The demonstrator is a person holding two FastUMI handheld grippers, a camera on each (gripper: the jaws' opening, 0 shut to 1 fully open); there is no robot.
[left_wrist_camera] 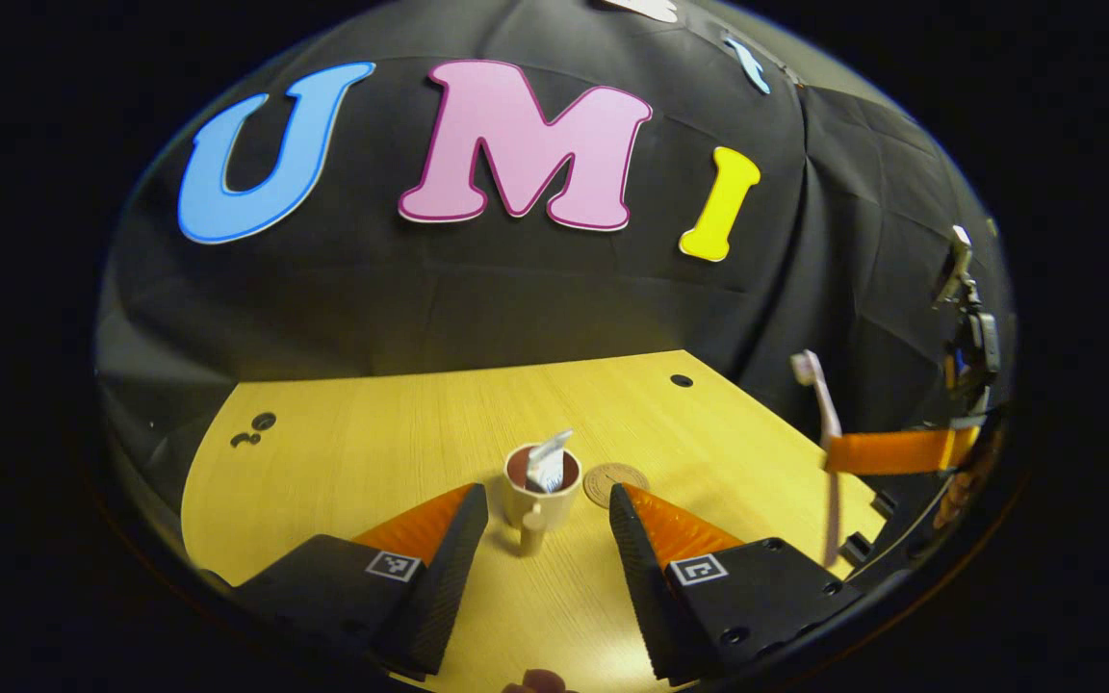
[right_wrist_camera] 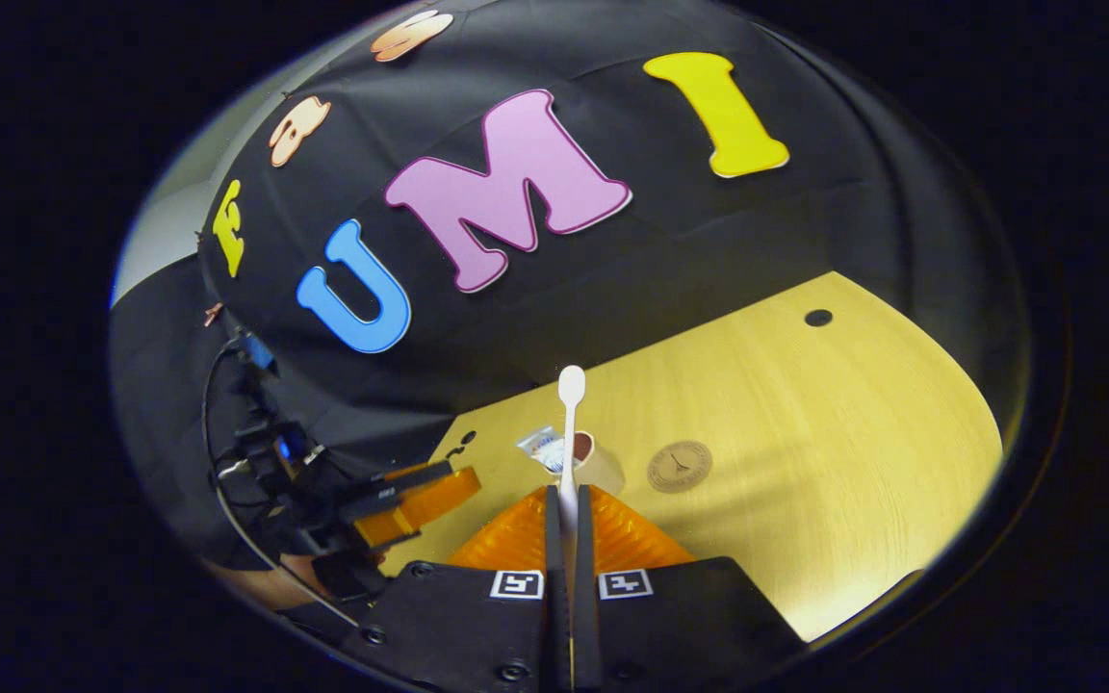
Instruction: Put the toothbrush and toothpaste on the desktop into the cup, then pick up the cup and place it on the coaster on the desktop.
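With the right gripper jaws clamped on the toothbrush above the surface and the left gripper jaws wide, the toothpaste already stands in the cup; brush insertion and transfer to the coaster remain.

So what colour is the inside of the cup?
Dark reddish-brown inside the cream cup, best in the left gripper view.
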